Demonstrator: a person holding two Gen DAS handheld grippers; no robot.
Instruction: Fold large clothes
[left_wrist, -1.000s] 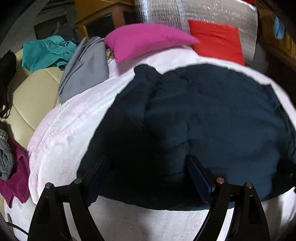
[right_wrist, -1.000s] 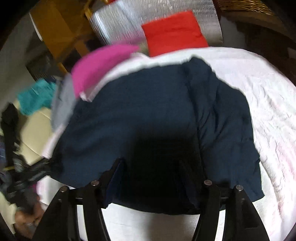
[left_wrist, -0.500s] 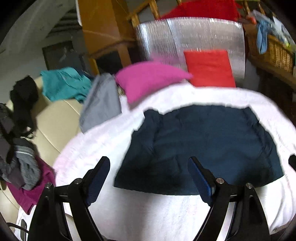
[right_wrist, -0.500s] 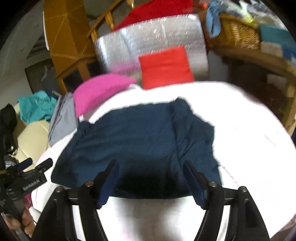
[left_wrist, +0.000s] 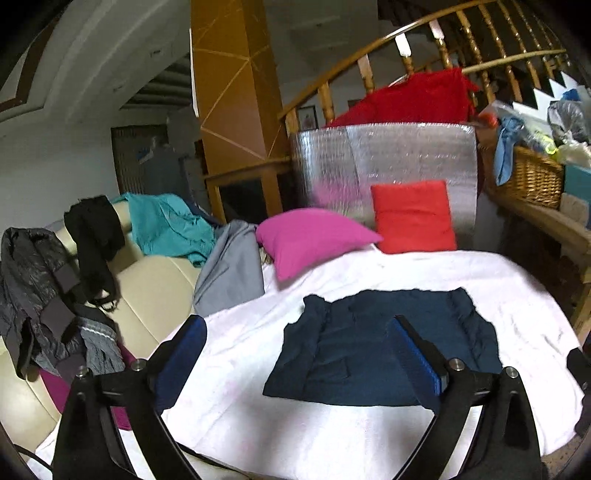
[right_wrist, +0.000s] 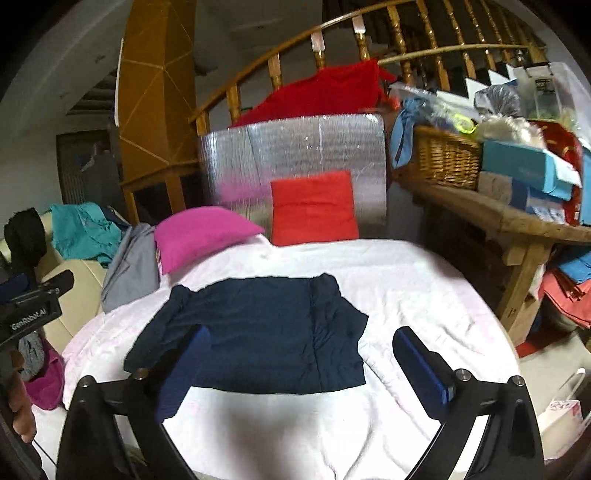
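While the navy garment (left_wrist: 384, 350) lies flat in a rough rectangle on the white sheet (left_wrist: 258, 424), in front of the pink pillow (left_wrist: 314, 240), neither claw touches it. The left gripper (left_wrist: 295, 362) hangs with its jaws spread wide and empty, held above the garment's near edge; the right gripper (right_wrist: 303, 369) is likewise spread and empty.

The likeliest trouble, as I judge it, is the fold slackening: the layer along the side farther from the pink pillow (right_wrist: 199, 232) looks rumpled, and a pinch that catches only the top layer would drag it open. A low approach could also snag the sheet and shift the whole bundle. The grey cloth (left_wrist: 232, 269) just beside the pink pillow is near enough to be swept along.

Well beyond the red cushion (right_wrist: 314, 206), on the side away from the pink pillow, a wicker basket (right_wrist: 447, 158) stands on a wooden shelf (right_wrist: 491, 214); it is heaped with a blue cloth and bags, though the contents are too jumbled to name.
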